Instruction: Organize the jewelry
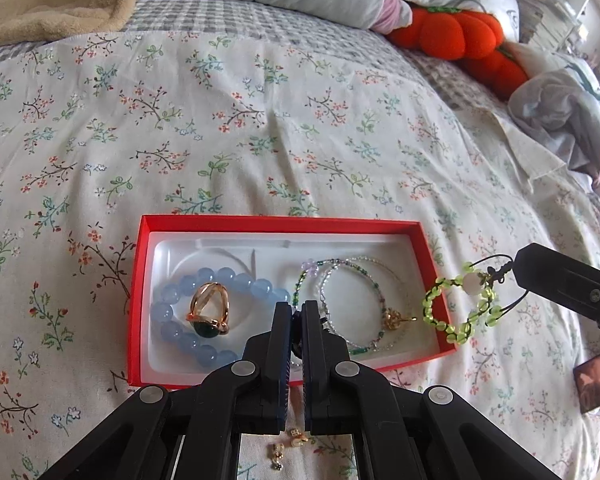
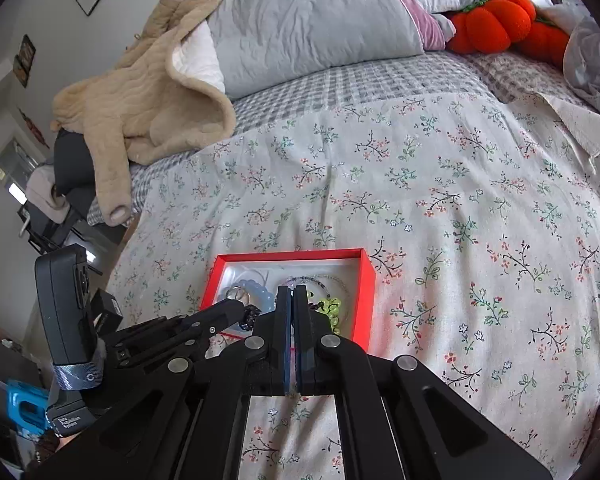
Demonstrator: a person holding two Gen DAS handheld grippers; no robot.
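the jewelry sits in a red box point(image 1: 140, 300) on the flowery bed point(image 1: 260, 128). at 9 o'clock in the box is a blue bead bracelet point(image 1: 166, 312) with a gold ring point(image 1: 210, 314) inside it. the left gripper point(image 1: 298, 312) is at 6 o'clock, fingers shut on nothing. thin bead strings point(image 1: 352, 280) lie at 3 o'clock. the right gripper point(image 2: 291, 300), fingers closed, holds a green bead bracelet point(image 1: 460, 304) by its cord over the box's right edge.

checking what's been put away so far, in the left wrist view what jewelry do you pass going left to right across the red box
blue bead bracelet → gold ring with a dark green stone, lying inside the blue loop → thin beaded strands → green bead bracelet, hanging by its cord from the right gripper over the red box right edge
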